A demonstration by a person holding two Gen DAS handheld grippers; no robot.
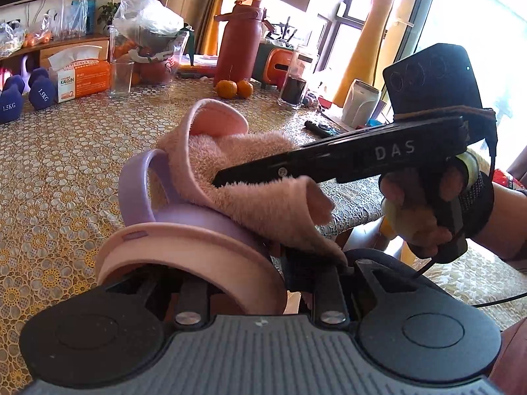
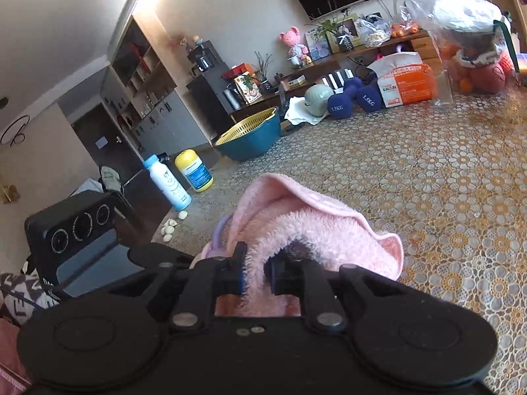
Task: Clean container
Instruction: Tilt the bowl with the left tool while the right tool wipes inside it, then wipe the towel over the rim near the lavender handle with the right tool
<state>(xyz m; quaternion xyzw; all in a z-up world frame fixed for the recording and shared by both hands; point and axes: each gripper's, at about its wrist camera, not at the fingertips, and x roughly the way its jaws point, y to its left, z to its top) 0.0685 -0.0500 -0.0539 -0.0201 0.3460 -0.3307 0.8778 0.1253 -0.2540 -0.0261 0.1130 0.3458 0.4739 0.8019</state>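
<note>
The left claw (image 1: pixel 243 283) is clenched on the pink rim of the lavender container (image 1: pixel 184 220), held tilted above the patterned bench (image 1: pixel 66 171). To its right, the right claw (image 2: pixel 255 276) is clamped on the fluffy pink cloth (image 2: pixel 306 223), which drapes over the container's side.

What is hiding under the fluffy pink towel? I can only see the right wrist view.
Observer: A lilac plastic container with a loop handle and a pale pink rim. The fluffy pink towel drapes over it.
Operator: Who is holding it?
Observer: The left gripper. Its jaws hold the container tilted, off the table.
Operator: Is there any fruit nearby?
Observer: Two small oranges sit in front of a tall rust-red bottle.
</note>
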